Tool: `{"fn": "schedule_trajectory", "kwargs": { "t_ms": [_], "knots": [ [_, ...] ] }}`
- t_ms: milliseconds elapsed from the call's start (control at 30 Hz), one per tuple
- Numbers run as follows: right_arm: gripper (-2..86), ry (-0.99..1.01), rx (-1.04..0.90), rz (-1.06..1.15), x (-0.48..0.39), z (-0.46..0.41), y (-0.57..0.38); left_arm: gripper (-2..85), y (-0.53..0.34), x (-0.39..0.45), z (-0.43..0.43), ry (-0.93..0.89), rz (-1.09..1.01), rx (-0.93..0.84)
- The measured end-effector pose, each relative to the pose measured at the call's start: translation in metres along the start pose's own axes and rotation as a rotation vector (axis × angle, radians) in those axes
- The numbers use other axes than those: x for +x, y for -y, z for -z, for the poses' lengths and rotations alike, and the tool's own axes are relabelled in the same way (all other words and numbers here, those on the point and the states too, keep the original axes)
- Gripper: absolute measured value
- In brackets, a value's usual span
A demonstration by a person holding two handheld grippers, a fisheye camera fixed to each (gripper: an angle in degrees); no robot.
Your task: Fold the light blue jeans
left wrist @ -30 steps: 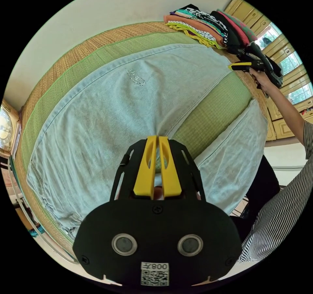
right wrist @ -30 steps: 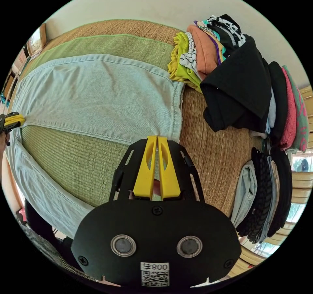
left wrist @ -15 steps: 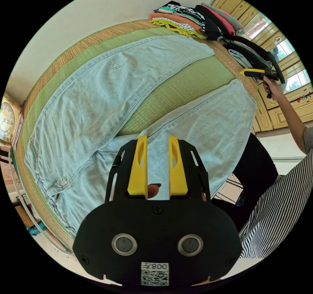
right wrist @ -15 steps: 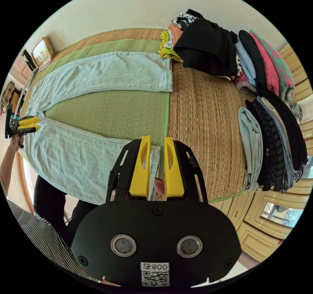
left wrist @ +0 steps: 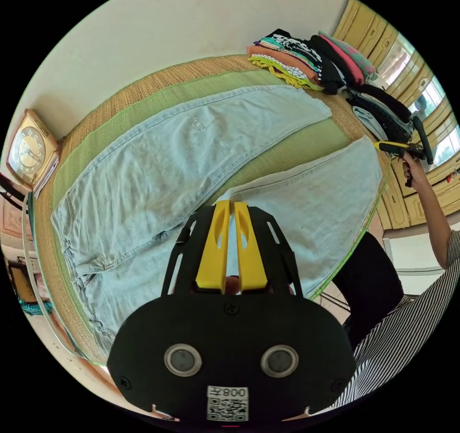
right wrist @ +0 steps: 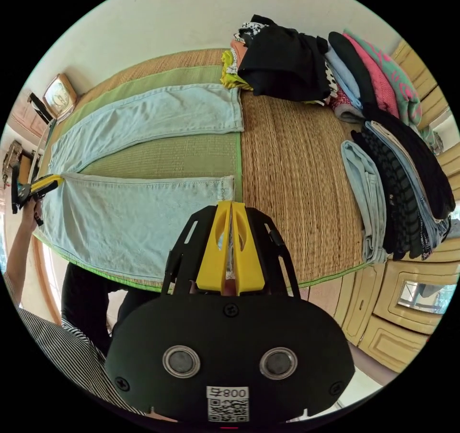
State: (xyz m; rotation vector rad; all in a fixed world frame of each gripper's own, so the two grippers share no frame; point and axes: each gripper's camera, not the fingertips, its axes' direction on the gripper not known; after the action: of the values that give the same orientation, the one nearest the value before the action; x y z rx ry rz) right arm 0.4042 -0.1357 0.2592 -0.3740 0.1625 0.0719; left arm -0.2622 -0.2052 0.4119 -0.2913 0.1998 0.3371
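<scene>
The light blue jeans lie flat on a green and straw mat, legs spread in a V. In the left gripper view my left gripper is shut on the near leg's inner seam, close to the crotch. The right gripper view shows that same left gripper at the leg's inner edge, held by a hand. My right gripper is shut on the hem corner of the near leg, denim showing between its jaws. From the left gripper view the right gripper sits at that hem corner.
A pile of folded clothes lies just past the far leg's hem, and a second row runs along the mat's end. Yellow cabinets stand below. A clock leans by the wall. A striped sleeve is at the near edge.
One second ago both grippers were shut at the far leg. They moved to the near leg, stood open half a second ago, and have now shut on its inner seam and hem.
</scene>
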Motion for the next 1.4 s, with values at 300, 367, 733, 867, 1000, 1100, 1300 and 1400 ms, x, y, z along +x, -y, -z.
{"fn": "schedule_trajectory", "kwargs": {
  "t_ms": [300, 367, 733, 867, 1000, 1100, 1300, 1400],
  "knots": [
    [2.9, -0.092, -0.188, 0.034, -0.009, -0.043, -0.003, 7.7, -0.036, -0.006, -0.008, -0.1, 0.088, -0.051],
    [5.8, -0.072, -0.191, 0.033, -0.01, -0.037, -0.016, 8.7, -0.061, 0.006, 0.002, -0.136, 0.058, -0.05],
    [6.5, -0.039, -0.224, 0.015, -0.03, -0.042, -0.064, 7.4, -0.148, 0.042, -0.012, -0.067, 0.046, -0.211],
    [4.8, -0.088, -0.257, 0.093, -0.044, -0.042, -0.073, 2.5, -0.159, 0.047, -0.007, -0.063, 0.005, -0.241],
    [3.6, -0.08, -0.263, 0.096, -0.036, -0.027, -0.075, 1.7, -0.175, 0.047, 0.005, -0.133, 0.015, -0.224],
    [3.7, -0.045, -0.282, 0.094, -0.034, -0.031, -0.077, 1.8, -0.188, 0.053, 0.004, -0.118, -0.004, -0.239],
    [5.1, -0.113, -0.278, 0.128, -0.055, -0.034, -0.082, 4.3, -0.206, 0.043, 0.015, -0.155, 0.04, -0.208],
    [5.8, -0.099, -0.252, 0.113, -0.057, -0.024, -0.086, 6.1, -0.219, 0.033, 0.033, -0.18, 0.084, -0.153]
  ]
}}
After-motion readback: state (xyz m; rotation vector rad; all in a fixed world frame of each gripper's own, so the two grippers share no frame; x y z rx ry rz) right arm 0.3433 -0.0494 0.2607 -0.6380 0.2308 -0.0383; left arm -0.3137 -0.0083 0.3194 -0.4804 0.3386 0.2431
